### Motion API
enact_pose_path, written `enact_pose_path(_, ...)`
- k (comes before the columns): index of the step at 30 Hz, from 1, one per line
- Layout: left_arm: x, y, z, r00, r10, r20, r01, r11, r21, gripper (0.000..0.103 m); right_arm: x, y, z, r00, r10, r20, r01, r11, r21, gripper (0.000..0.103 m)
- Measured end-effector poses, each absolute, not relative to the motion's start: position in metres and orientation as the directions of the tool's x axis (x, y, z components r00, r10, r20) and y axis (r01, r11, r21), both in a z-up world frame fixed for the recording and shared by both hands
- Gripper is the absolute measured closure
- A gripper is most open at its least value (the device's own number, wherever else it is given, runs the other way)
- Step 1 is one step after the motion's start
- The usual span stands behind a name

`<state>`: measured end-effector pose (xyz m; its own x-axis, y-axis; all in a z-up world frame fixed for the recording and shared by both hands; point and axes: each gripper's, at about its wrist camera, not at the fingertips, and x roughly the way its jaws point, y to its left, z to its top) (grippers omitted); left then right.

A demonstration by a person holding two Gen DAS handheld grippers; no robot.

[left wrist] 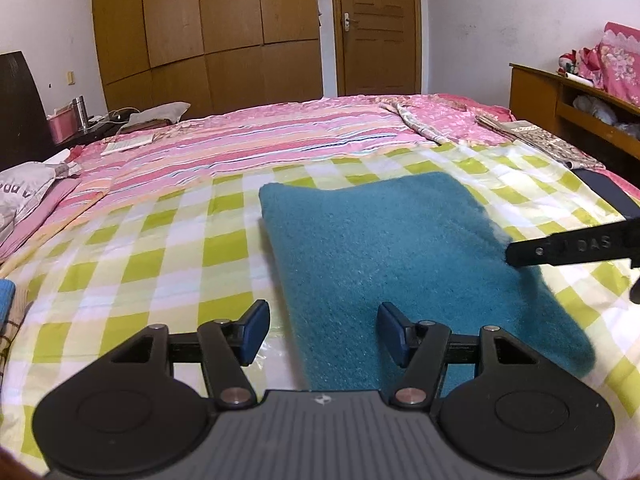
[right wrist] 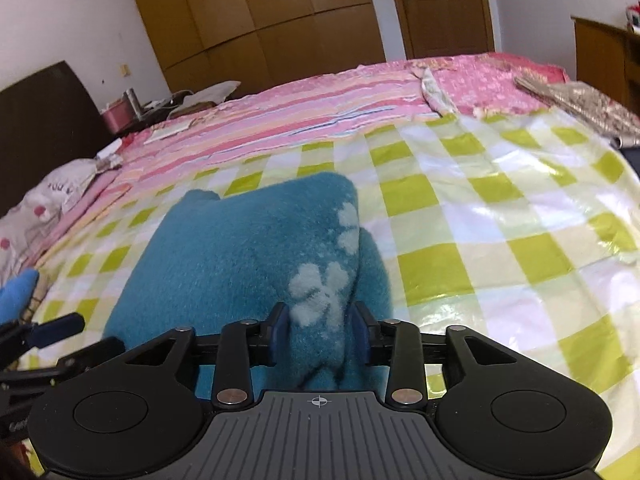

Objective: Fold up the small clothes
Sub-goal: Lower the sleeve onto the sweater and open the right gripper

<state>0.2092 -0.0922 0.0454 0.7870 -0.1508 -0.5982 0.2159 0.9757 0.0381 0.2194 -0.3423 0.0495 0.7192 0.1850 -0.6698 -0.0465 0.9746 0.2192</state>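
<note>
Both wrist cameras look forward and downward along their grippers, close above the checked sheet (left wrist: 160, 240), facing the wardrobe (left wrist: 208, 32) wall and sharing the teal garment (left wrist: 400, 240) between them.

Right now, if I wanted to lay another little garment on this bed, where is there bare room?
The checked sheet is bare right of the teal garment, up to the patterned cloth at the far corner. Another bare strip lies left of the garment, toward the pillow. The near edge is crowded: the right gripper holds a garment fold, with the left gripper beside it.
</note>
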Motion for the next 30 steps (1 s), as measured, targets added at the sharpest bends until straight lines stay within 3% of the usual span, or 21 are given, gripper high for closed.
enact_pose_path(2, 0.212, -0.091, 0.044, 0.778, -0.155, -0.608, 0.210, 0.977, 0.021, 0.037, 0.220, -0.345, 0.049, 0.721, 0.182, -0.669, -0.045, 0.975, 0.217, 0.055)
enact_pose_path(6, 0.217, -0.099, 0.038, 0.754, -0.139, -0.642, 0.217, 0.975, 0.044, 0.035, 0.229, -0.345, 0.030, 0.676, 0.161, -0.719, -0.028, 0.981, 0.193, 0.057)
enact_pose_path(18, 0.207, -0.105, 0.042, 0.750, -0.107, -0.653, 0.210, 0.974, 0.082, 0.035, 0.209, -0.342, 0.049, 0.699, 0.124, -0.704, -0.038, 0.990, 0.136, 0.056)
enact_pose_path(22, 0.208, -0.107, 0.043, 0.745, -0.105, -0.659, 0.216, 0.972, 0.090, 0.035, 0.213, -0.345, 0.042, 0.678, 0.132, -0.723, -0.027, 0.988, 0.155, 0.050)
enact_pose_path(24, 0.210, -0.107, 0.043, 0.742, -0.111, -0.661, 0.222, 0.971, 0.086, 0.034, 0.216, -0.348, 0.040, 0.678, 0.137, -0.722, -0.024, 0.986, 0.165, 0.043)
enact_pose_path(26, 0.213, -0.107, 0.042, 0.737, -0.120, -0.666, 0.231, 0.970, 0.081, 0.031, 0.219, -0.351, 0.036, 0.674, 0.130, -0.727, -0.021, 0.987, 0.157, 0.030)
enact_pose_path(30, 0.219, -0.104, 0.040, 0.730, -0.157, -0.665, 0.246, 0.969, 0.041, 0.028, 0.224, -0.358, 0.026, 0.658, 0.197, -0.727, -0.024, 0.970, 0.241, 0.030)
